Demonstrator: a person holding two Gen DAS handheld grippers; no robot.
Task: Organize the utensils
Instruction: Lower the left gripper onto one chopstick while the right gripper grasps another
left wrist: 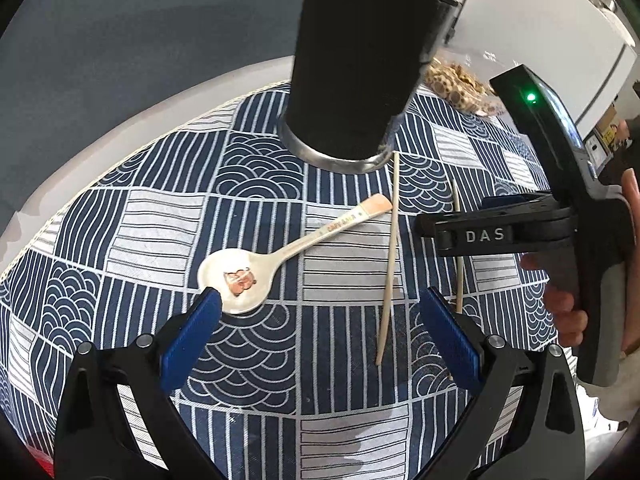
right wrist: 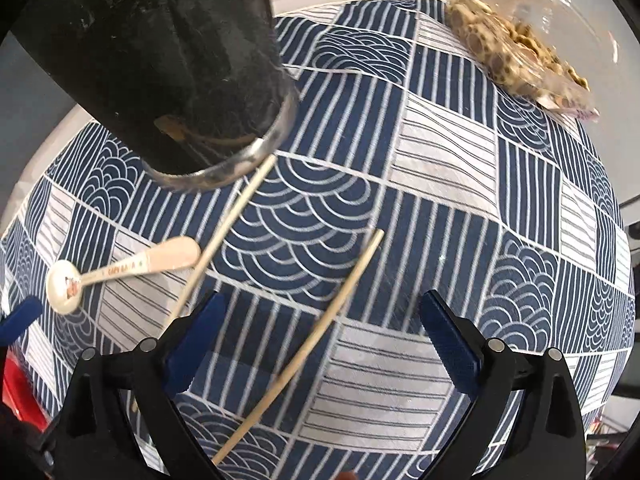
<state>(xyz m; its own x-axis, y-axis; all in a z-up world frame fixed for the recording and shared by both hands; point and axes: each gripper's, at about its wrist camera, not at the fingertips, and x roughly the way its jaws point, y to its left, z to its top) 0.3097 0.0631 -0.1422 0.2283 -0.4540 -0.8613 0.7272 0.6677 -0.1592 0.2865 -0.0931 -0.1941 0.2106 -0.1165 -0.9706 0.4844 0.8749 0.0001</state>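
Observation:
A white ceramic spoon [left wrist: 256, 268] with a pink handle end lies on the blue patterned cloth, also in the right wrist view [right wrist: 120, 270]. Two wooden chopsticks lie apart: one [left wrist: 390, 256] [right wrist: 224, 236] touches the base of the tall black utensil holder [left wrist: 352, 64] [right wrist: 168, 64], the other [left wrist: 459, 248] [right wrist: 308, 344] lies to its right. My left gripper [left wrist: 320, 340] is open, its left pad near the spoon bowl. My right gripper [right wrist: 324, 344] is open above the second chopstick; its body shows in the left wrist view [left wrist: 520, 232].
A clear plastic bag of snacks [right wrist: 520, 48] lies at the far right of the cloth [right wrist: 440, 184]. The white table edge [left wrist: 120, 132] curves behind the holder. Something red [right wrist: 20, 392] sits at the lower left.

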